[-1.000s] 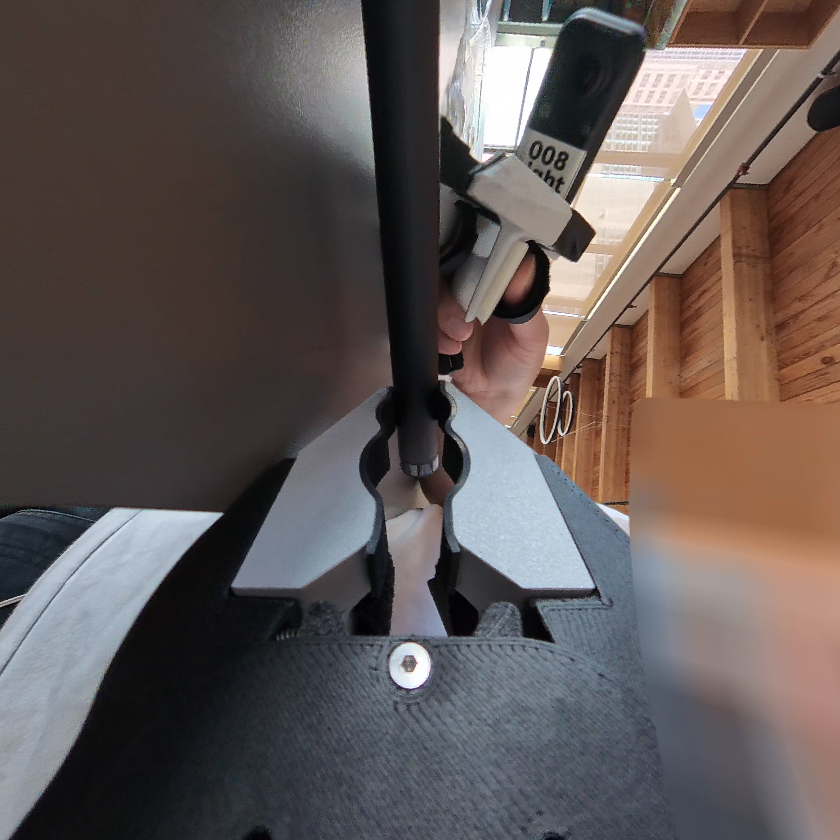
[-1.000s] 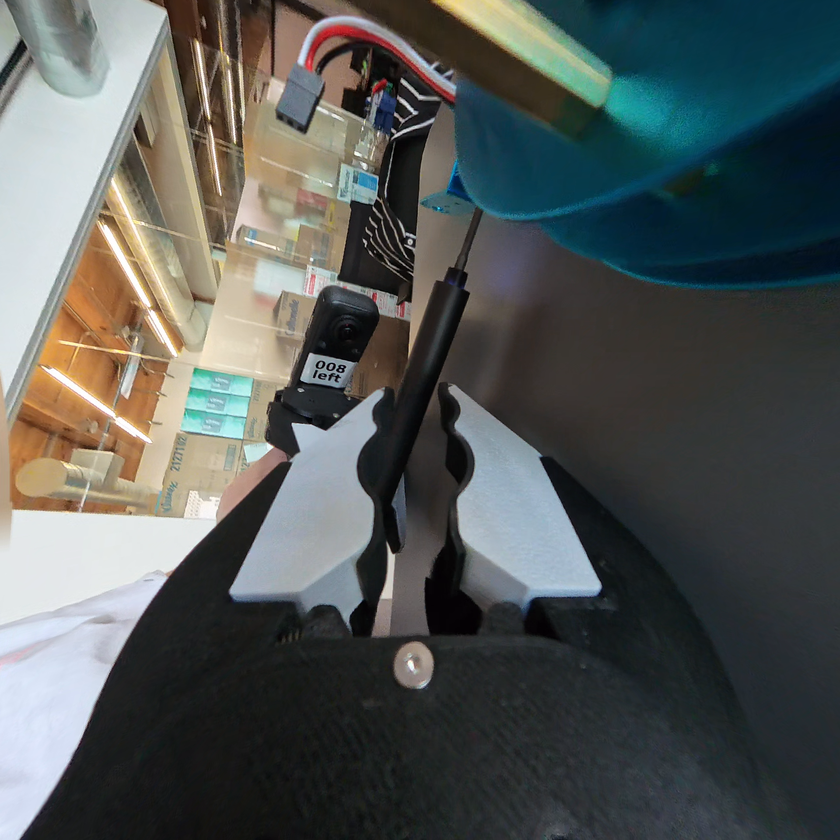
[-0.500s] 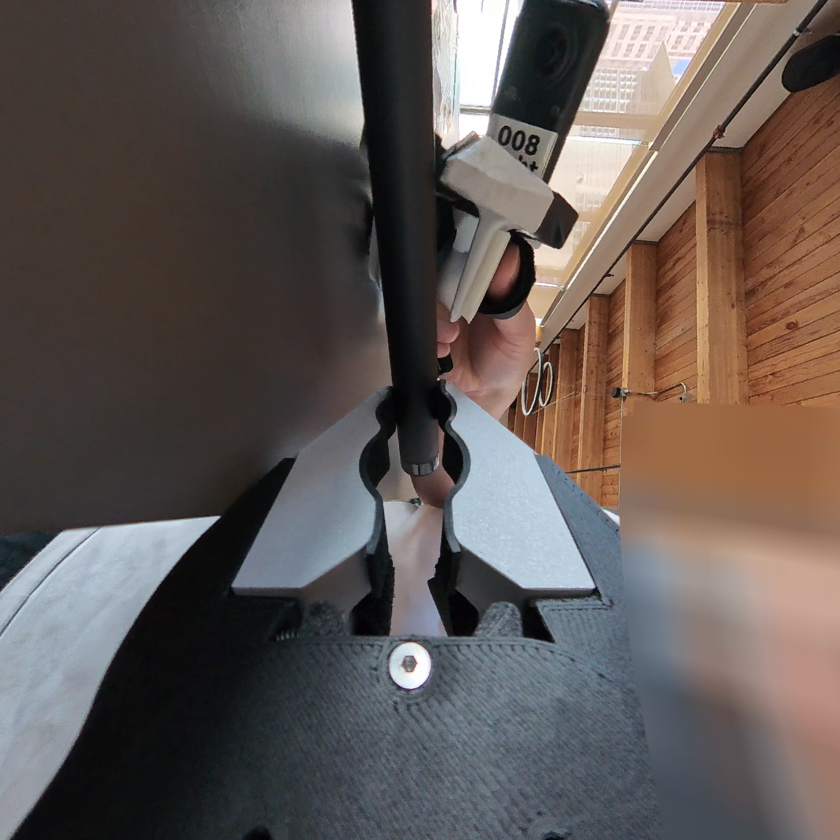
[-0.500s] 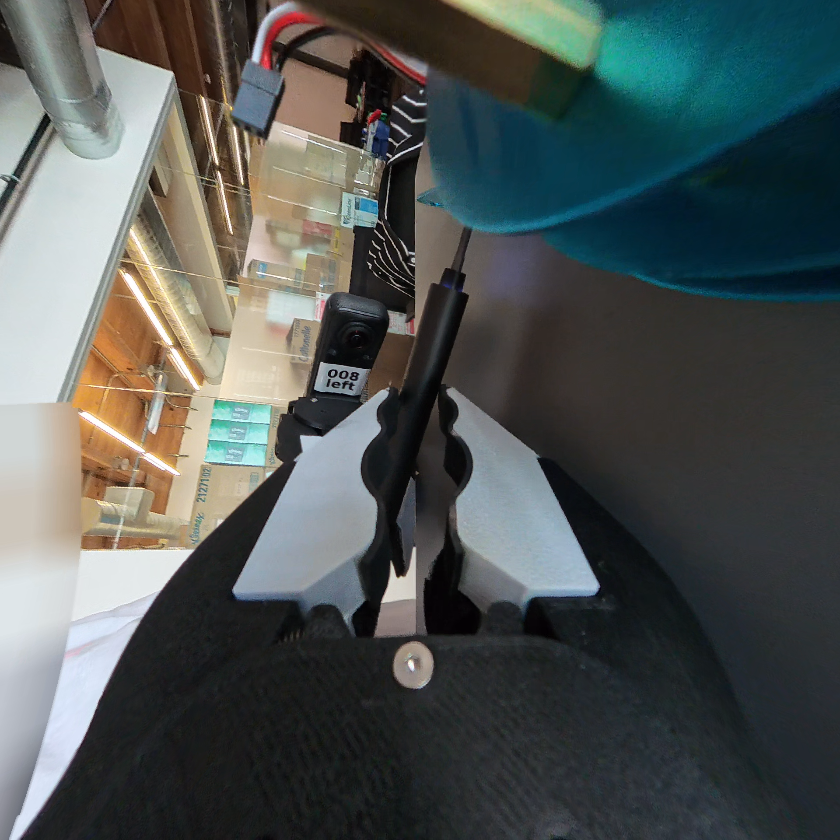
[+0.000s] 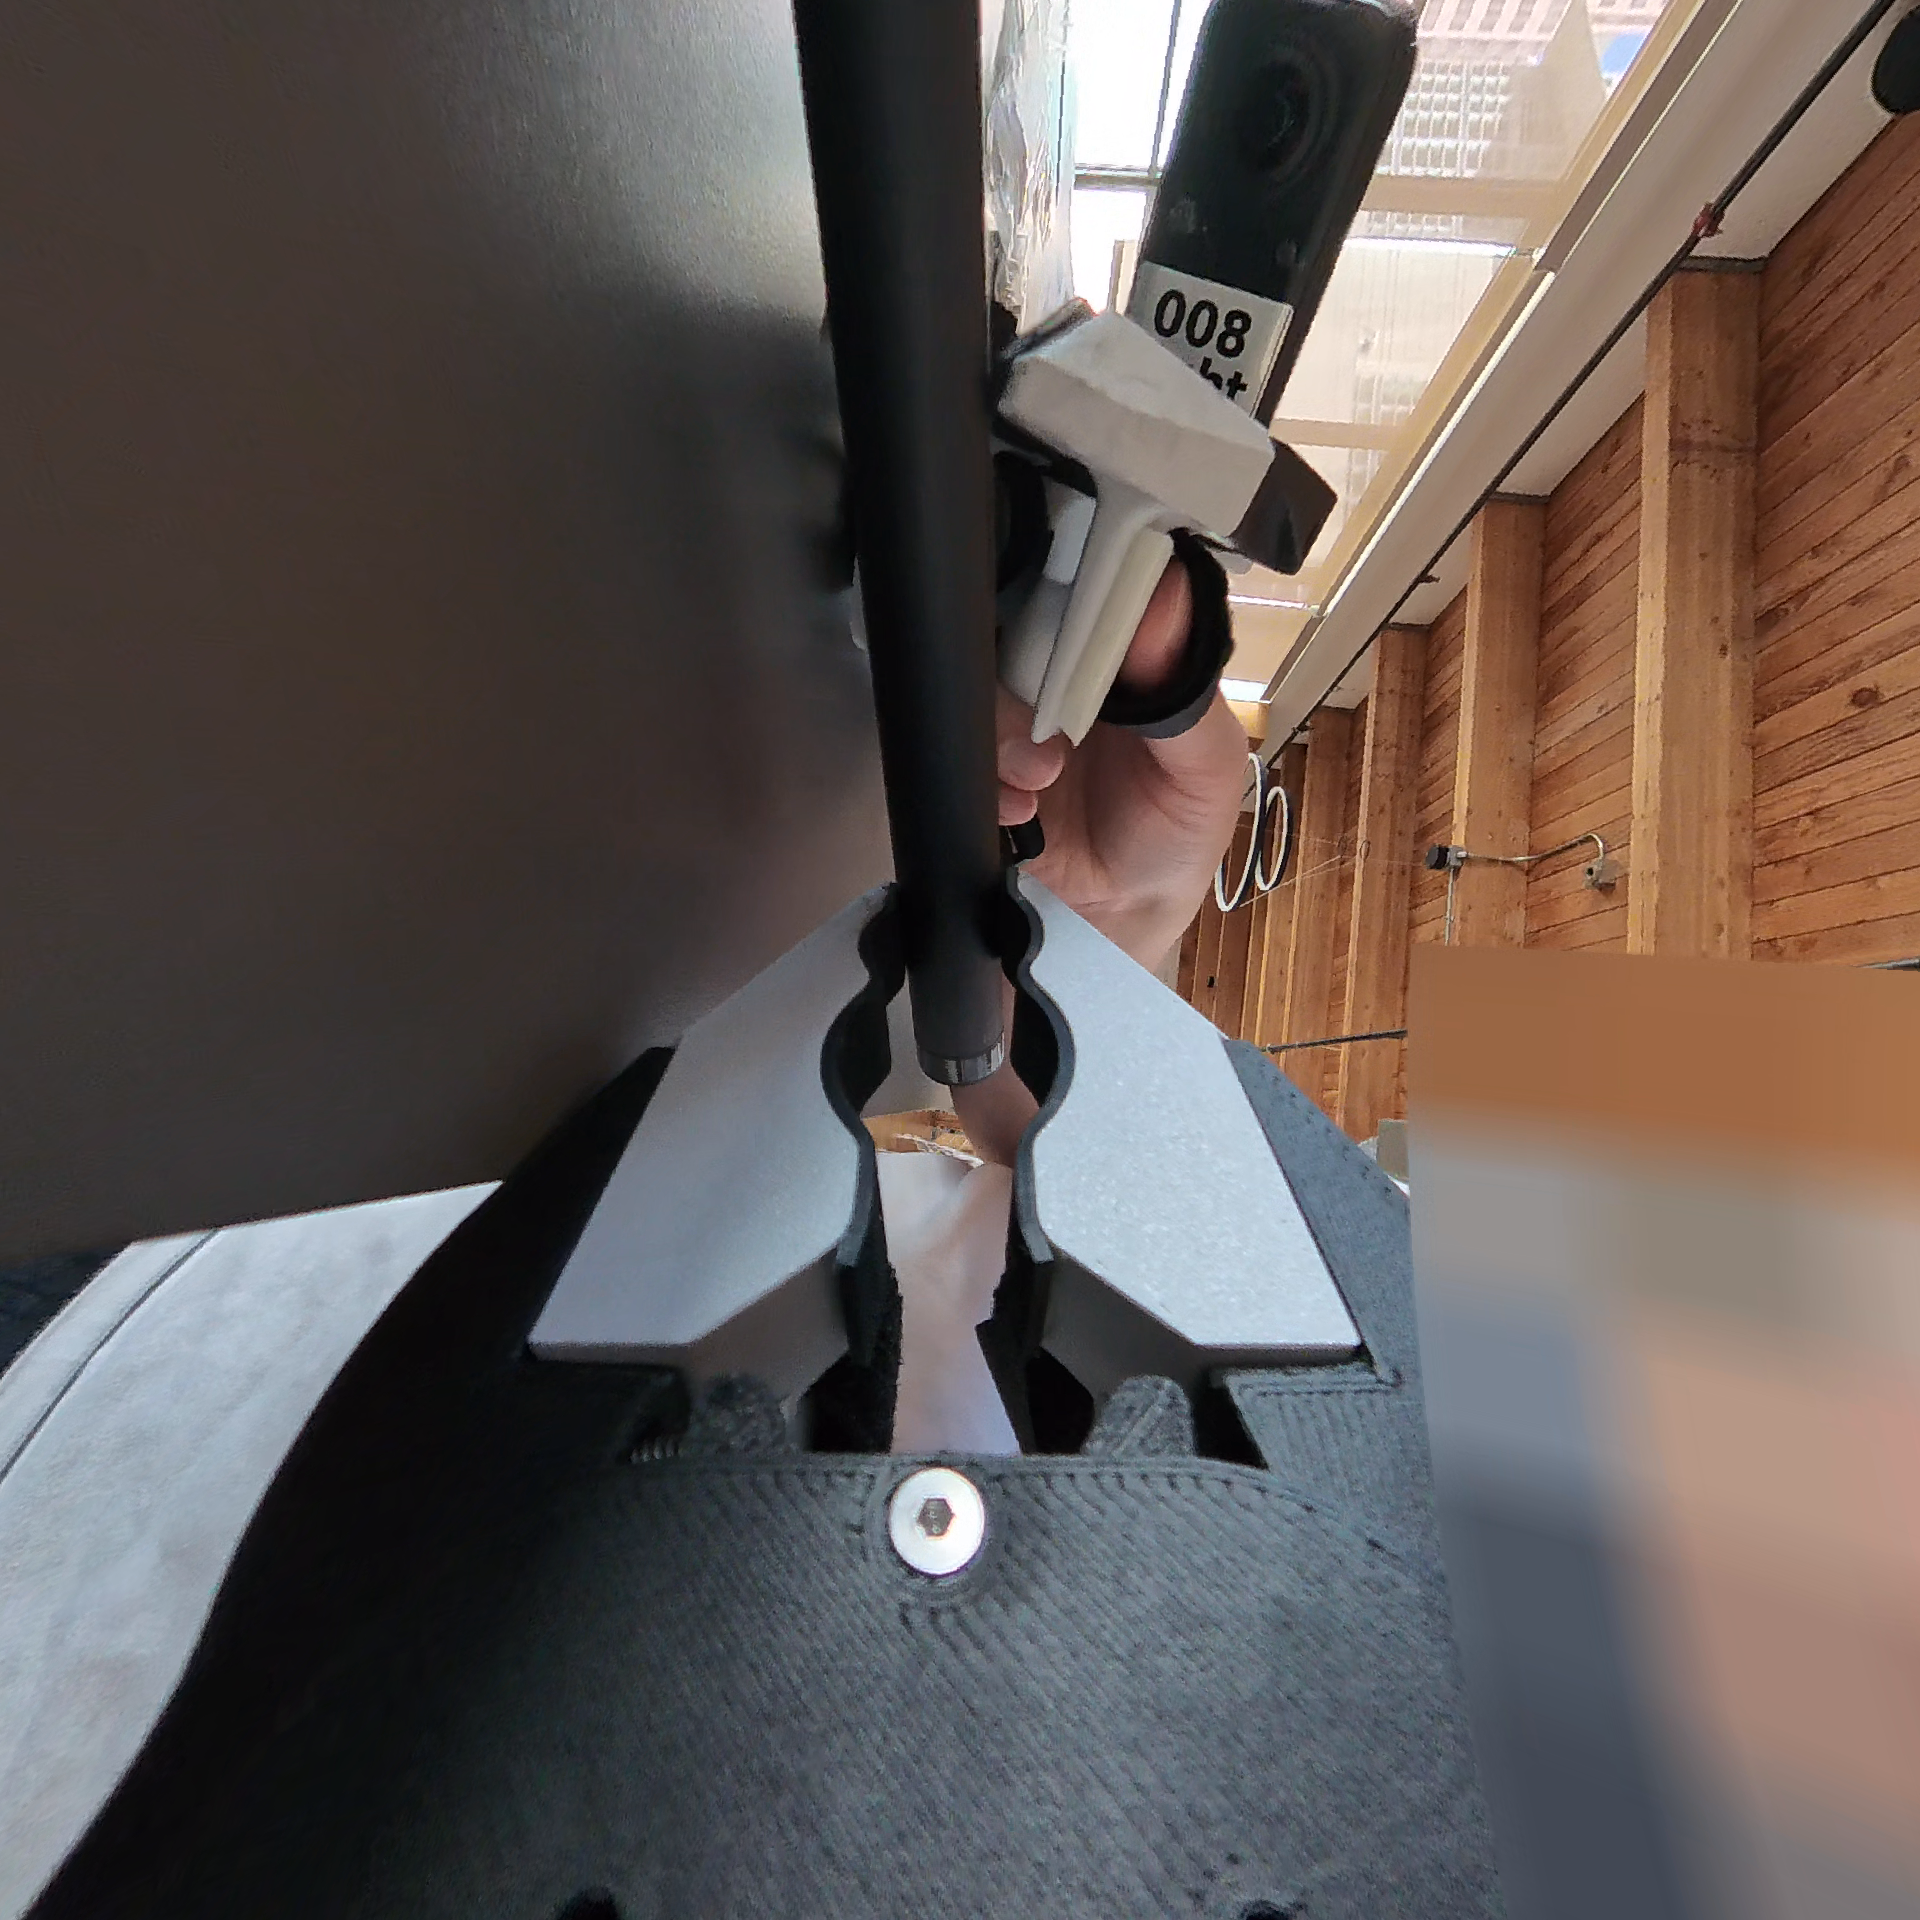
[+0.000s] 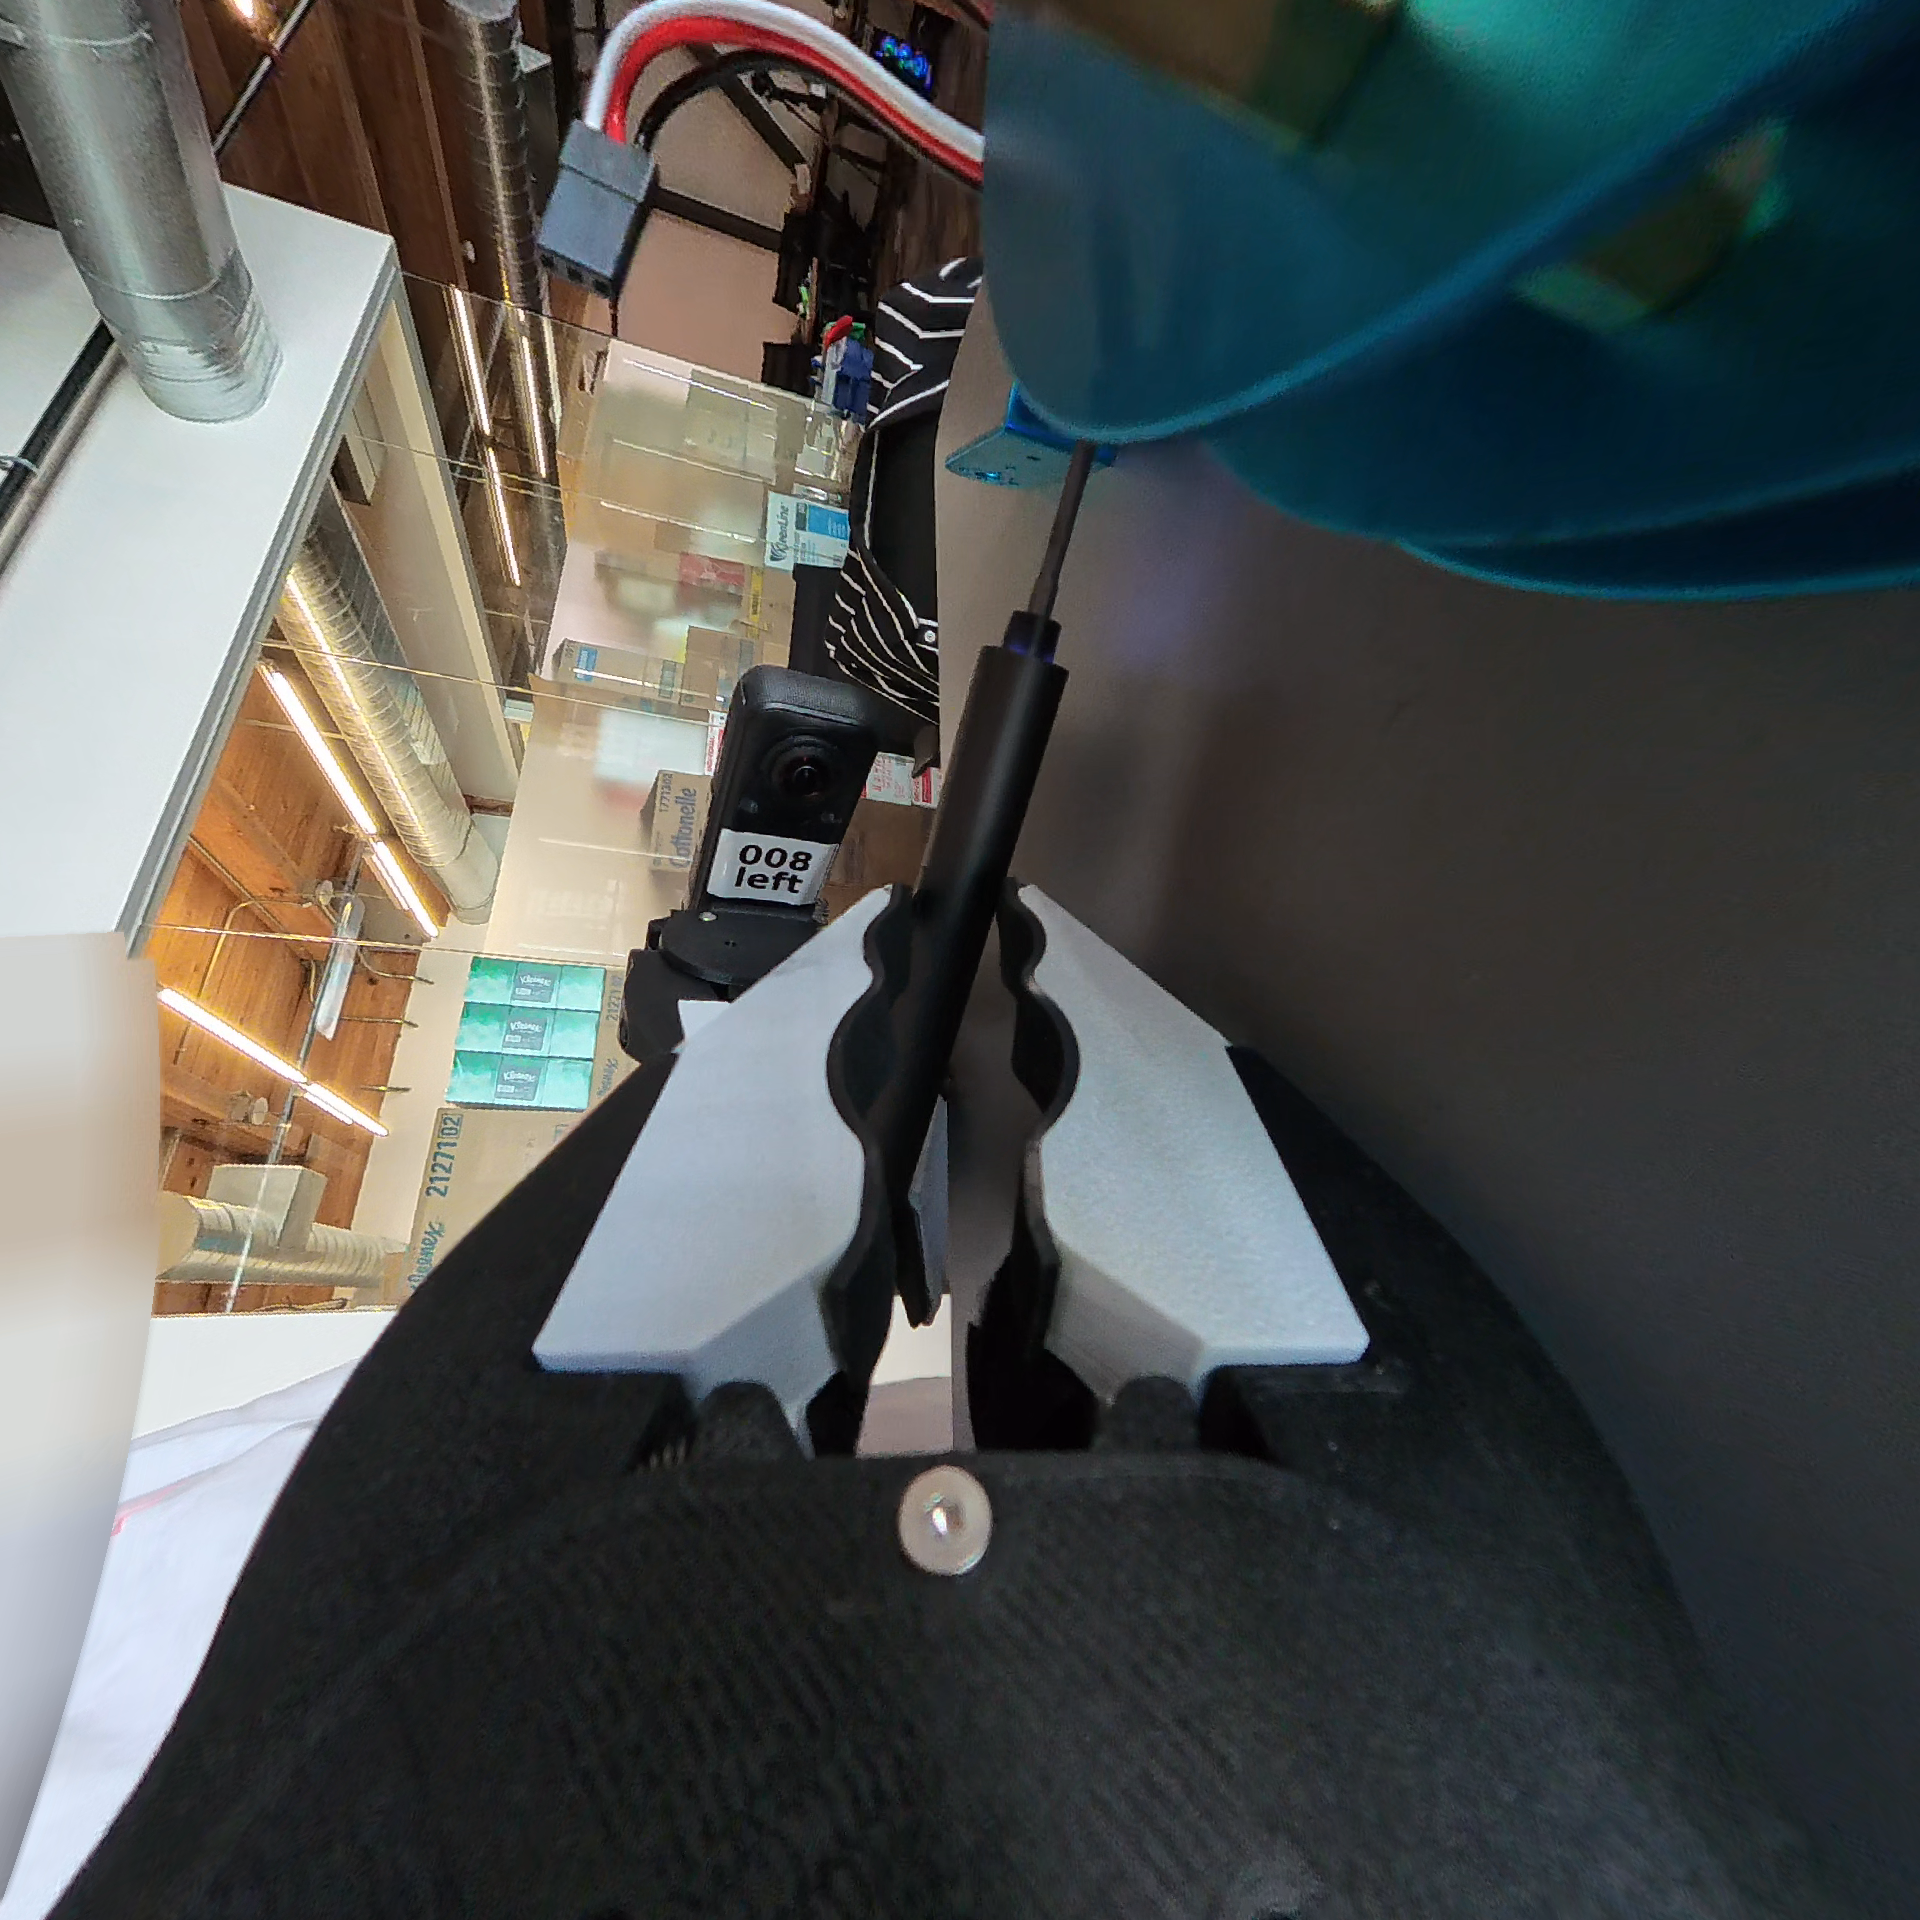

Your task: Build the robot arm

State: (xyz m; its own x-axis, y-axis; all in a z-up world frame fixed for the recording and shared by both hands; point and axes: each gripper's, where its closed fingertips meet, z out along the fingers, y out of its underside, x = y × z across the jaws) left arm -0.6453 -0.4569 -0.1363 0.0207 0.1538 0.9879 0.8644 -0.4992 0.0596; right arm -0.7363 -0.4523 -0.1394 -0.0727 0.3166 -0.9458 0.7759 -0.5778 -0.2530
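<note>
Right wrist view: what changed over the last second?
The right gripper closed from a loose gap onto the slim black screwdriver, whose bit stays at the small blue bracket. The left gripper stays shut on the handle's end; the dark grey panel is unchanged.

Blue part (image 6: 1455, 343) blurred, cut off above

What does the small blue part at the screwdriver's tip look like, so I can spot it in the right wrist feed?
Start at the big blurred teal mass filling the top right of the right wrist view. Below its left edge, follow the black screwdriver held in the right gripper up its thin bit. The bit ends at the small blue block, the only flat, sharp-cornered bright blue piece against the dark grey panel.
</note>
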